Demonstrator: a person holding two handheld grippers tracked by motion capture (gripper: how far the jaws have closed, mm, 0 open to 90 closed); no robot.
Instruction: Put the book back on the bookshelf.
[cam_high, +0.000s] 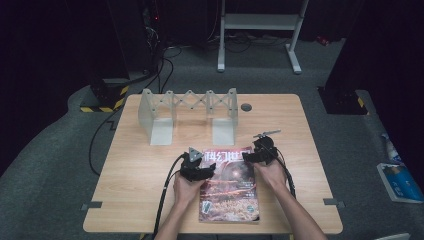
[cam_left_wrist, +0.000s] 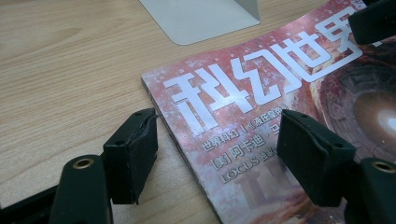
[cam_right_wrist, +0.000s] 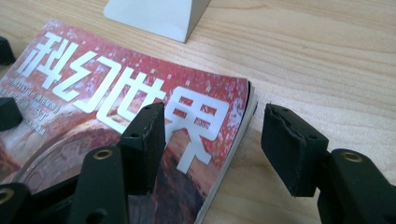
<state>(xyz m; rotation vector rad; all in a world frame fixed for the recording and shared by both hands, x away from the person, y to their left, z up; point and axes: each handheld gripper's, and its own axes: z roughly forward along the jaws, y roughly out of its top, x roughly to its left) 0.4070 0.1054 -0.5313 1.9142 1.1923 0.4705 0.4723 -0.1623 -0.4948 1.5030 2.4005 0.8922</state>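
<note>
A wooden table (cam_high: 150, 165) seen from above, with a person's two bare forearms reaching in from the six o'clock edge, each hand holding a black two-jaw gripper. A magazine (cam_high: 229, 187) with a red cover and large white characters lies flat on the table near the six o'clock edge, a little toward three o'clock of centre.

The left hand (cam_high: 186, 189) angles up toward one o'clock, so the left gripper (cam_high: 199, 167) sits at the magazine's far left corner. In the left gripper view, its jaws stand wide apart and straddle the magazine's spine edge: one pad rests over bare wood just beside the spine, the other over the cover. They hold nothing.

The right hand (cam_high: 270, 172) points toward eleven o'clock, placing the right gripper (cam_high: 257, 152) at the magazine's far right corner. In the right gripper view, its jaws are also spread wide, one over the cover, one over bare wood past the page edge, clamping nothing.

Toward twelve o'clock from the magazine stands a grey metal book rack (cam_high: 187, 115) with a criss-cross back, well apart from both hands. A black cable (cam_high: 167, 192) trails from the left gripper toward six o'clock.
</note>
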